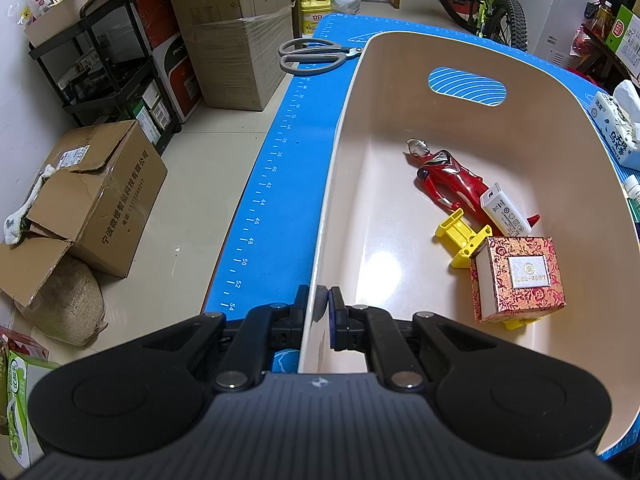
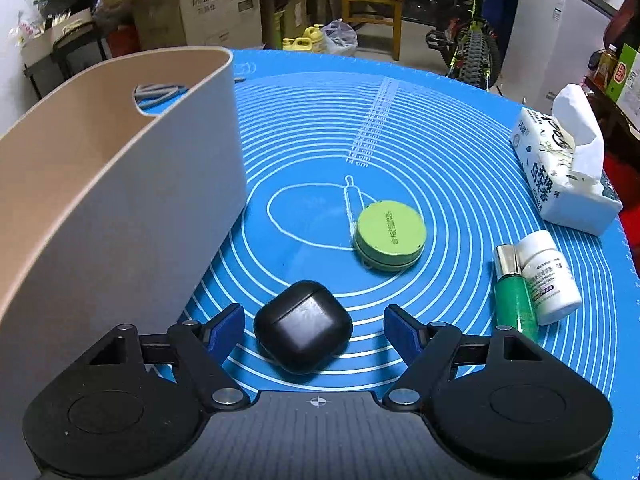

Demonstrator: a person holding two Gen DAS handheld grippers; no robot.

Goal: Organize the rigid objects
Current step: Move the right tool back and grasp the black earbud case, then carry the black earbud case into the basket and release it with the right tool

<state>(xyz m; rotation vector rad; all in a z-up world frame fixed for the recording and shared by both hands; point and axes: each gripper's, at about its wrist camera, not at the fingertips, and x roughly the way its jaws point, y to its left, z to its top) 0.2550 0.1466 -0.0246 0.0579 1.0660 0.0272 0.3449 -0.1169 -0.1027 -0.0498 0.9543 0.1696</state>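
A blue mat [image 2: 440, 128] printed with white rings and ruler marks covers the table. A tissue pack [image 2: 560, 168] lies near its right edge, one tissue standing out of the top. On the floor to the left stand stacked cardboard boxes [image 1: 236, 36], a black shelf cart [image 1: 100, 64], a torn box [image 1: 92, 196] and a sack [image 1: 68, 304]. Behind the table are yellow jugs [image 1: 316, 8], a wooden chair [image 2: 372, 12] and a bicycle [image 1: 484, 0].

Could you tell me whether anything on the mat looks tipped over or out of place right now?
Yes: the green bottle and white pill bottle lie on their sides, touching, near the mat's right edge. The scissors sit behind the bin.
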